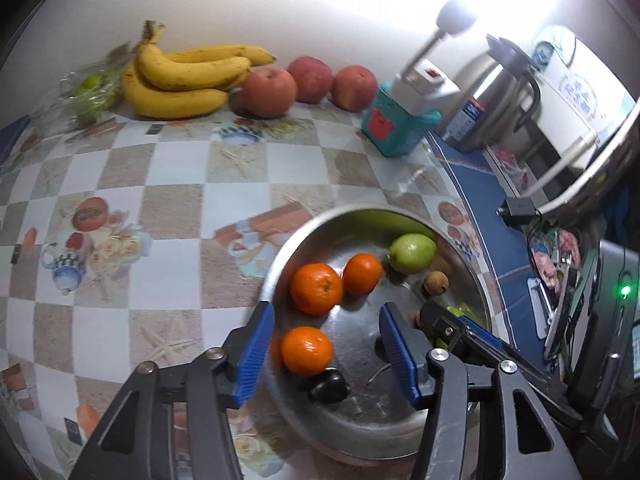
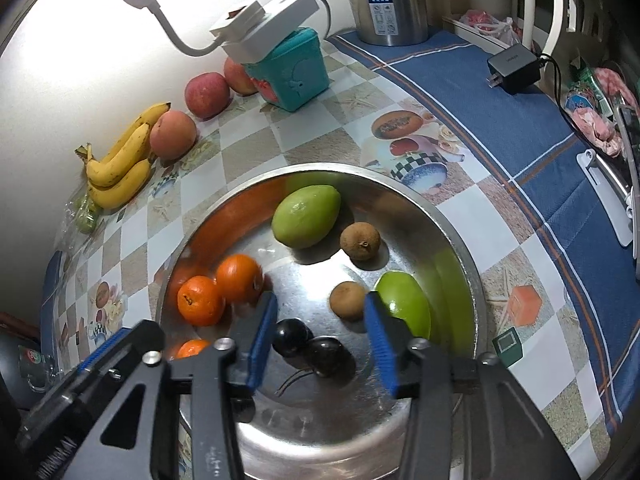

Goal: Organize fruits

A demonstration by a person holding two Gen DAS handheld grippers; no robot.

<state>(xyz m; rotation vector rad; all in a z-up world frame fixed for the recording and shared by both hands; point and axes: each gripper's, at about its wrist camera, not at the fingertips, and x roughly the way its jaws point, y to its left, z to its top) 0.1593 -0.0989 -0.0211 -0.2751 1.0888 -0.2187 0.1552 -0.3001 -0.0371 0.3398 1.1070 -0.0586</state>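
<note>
Fruits lay in two groups on the surface: a loose row along its far edge against the wall, and a cluster inside the steel bowl near its right side, close to where the checked cloth gave way to the blue cloth. Between row and bowl you had a broad stretch of bare cloth. The right edge was crowded by a steel kettle, a black charger and a teal box carrying a white lamp base.

Along the far edge sat the bananas, yellow and lightly speckled, three red apples just beside them, and a clear bag with something green towards the far left corner.

In the bowl you had three oranges, glossy and bright, two pale green fruits, two small brown round fruits and two dark cherries with stems.

Your left hand-held gripper was released, its blue pads standing apart either side of the nearest orange without pressing it. Your right hand-held gripper was likewise released, pads spread over the cherries, the right pad just beside the nearer green fruit. Neither grasped anything.
</note>
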